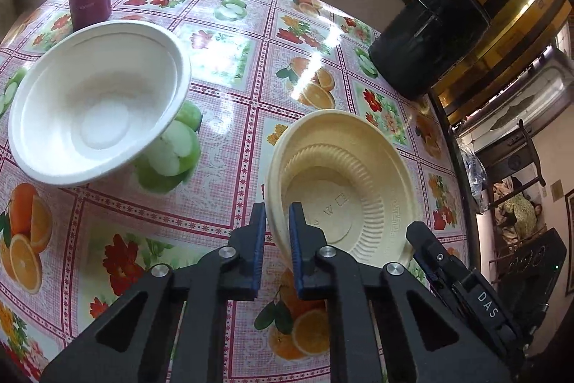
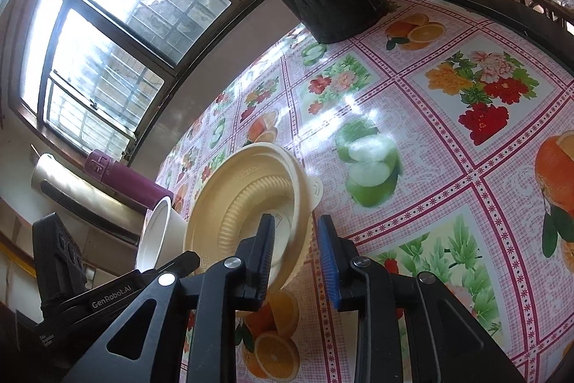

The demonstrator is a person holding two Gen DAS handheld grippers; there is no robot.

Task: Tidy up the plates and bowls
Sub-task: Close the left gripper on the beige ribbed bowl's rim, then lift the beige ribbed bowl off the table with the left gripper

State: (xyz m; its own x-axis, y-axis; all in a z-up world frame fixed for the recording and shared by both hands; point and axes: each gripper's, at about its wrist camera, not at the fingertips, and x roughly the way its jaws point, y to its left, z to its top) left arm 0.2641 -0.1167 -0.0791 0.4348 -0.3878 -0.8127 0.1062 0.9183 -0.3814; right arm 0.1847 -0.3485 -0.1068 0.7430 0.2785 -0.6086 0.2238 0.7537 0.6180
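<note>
The left gripper (image 1: 277,221) is clamped on the rim of the cream bowl (image 1: 344,189), one blue-padded finger outside the wall and the other inside it. The bowl is held tipped, its inside turned toward the left wrist camera. The right gripper (image 2: 297,239) is held with its jaws parted, one finger over the bowl's inside and the other out past its rim, with clear space at the outer finger. In the left wrist view, the black body of the right gripper is seen just beside the bowl's far edge.
</note>
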